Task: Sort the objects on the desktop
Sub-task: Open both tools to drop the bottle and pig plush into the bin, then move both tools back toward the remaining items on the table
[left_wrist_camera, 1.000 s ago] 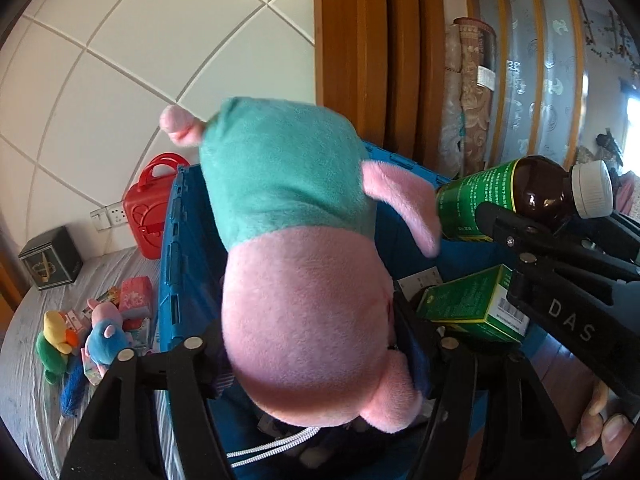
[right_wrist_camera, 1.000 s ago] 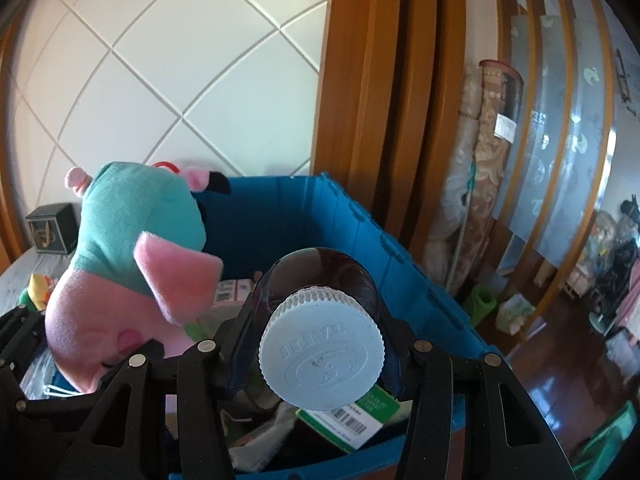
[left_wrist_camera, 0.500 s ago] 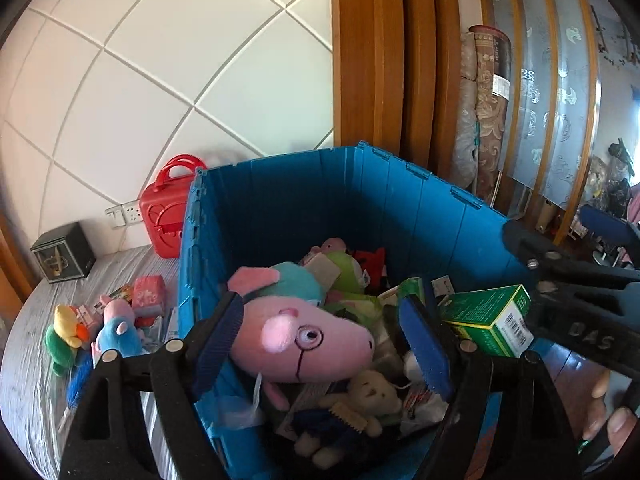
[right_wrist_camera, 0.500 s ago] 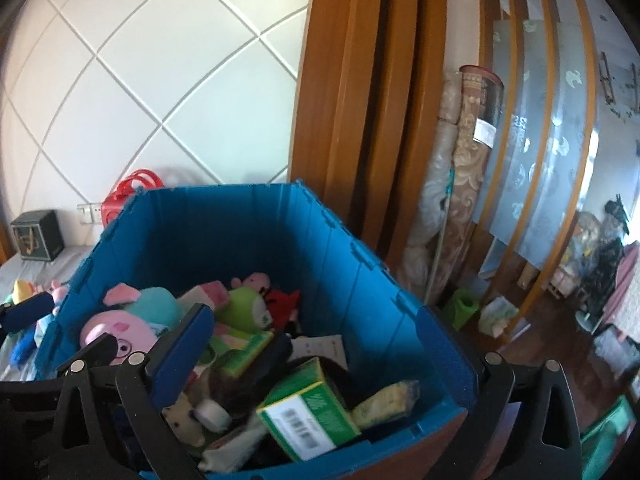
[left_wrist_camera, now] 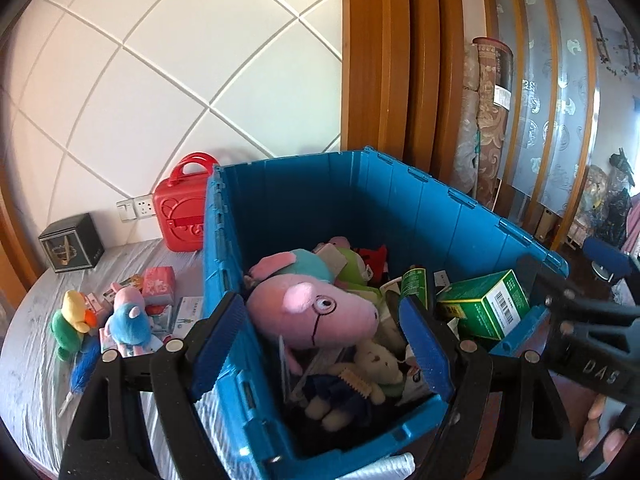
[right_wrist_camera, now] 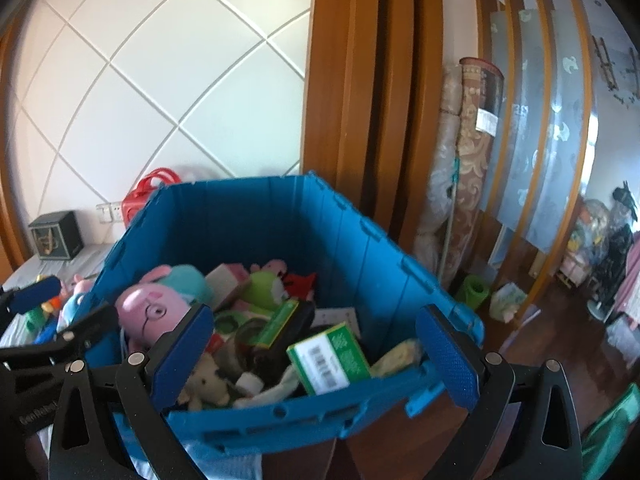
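A blue plastic bin (left_wrist_camera: 400, 200) (right_wrist_camera: 256, 220) holds several toys and boxes. The pink pig plush with a teal shirt (left_wrist_camera: 316, 312) (right_wrist_camera: 152, 308) lies on top at the bin's left. The brown bottle with a green label (right_wrist_camera: 280, 332) lies in the bin beside a green box (left_wrist_camera: 484, 304) (right_wrist_camera: 328, 356). My left gripper (left_wrist_camera: 320, 344) is open and empty above the bin's near left corner. My right gripper (right_wrist_camera: 316, 360) is open and empty above the bin's near edge.
The bin stands on a grey cloth (left_wrist_camera: 36, 364). On the cloth left of the bin lie a blue plush (left_wrist_camera: 128, 320), a yellow-green plush (left_wrist_camera: 72, 316), small boxes, a red case (left_wrist_camera: 184, 216) and a dark box (left_wrist_camera: 72, 244). Wooden pillars and rolled carpets (right_wrist_camera: 468, 160) stand behind.
A second ago my left gripper held the pig plush and my right held the brown bottle. Both opened, the plush and bottle dropped into the bin, and both grippers drew back a little.
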`<move>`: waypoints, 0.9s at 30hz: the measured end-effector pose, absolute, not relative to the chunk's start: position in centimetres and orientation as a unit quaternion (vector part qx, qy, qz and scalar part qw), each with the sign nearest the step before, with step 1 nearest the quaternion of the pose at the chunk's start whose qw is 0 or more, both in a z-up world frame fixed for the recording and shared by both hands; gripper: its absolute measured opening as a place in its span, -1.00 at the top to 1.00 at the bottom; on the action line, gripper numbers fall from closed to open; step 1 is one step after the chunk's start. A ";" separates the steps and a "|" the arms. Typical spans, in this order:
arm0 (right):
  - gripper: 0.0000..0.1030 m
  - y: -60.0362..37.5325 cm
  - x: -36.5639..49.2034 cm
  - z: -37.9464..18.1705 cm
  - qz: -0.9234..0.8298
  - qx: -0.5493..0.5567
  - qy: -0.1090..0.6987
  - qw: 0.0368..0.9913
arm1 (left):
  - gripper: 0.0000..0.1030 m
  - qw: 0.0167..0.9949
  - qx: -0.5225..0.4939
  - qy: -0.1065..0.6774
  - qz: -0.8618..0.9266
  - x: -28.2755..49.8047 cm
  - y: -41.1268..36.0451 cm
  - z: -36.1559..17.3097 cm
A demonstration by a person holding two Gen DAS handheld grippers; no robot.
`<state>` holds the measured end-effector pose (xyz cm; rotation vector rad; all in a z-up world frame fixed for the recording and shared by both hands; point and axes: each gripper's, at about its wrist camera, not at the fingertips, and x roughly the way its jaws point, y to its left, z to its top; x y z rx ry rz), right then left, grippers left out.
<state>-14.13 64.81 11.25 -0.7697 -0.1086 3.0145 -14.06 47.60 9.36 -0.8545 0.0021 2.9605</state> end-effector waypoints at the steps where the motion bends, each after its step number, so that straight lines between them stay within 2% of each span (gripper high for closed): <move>1: -1.00 64.6 -13.8 11.1 0.968 -0.248 -0.035 0.013 | -0.56 0.027 -0.276 0.002 0.961 -13.8 47.4 9.4; 14: -1.00 58.3 -9.5 12.0 0.974 -0.223 -0.042 -0.019 | -0.56 -0.014 -0.250 -0.010 0.968 -9.2 40.6 9.8; 27: -1.00 39.3 -5.2 10.2 0.964 -0.237 -0.065 -0.100 | -0.56 -0.072 -0.262 -0.015 0.962 -1.7 21.4 7.5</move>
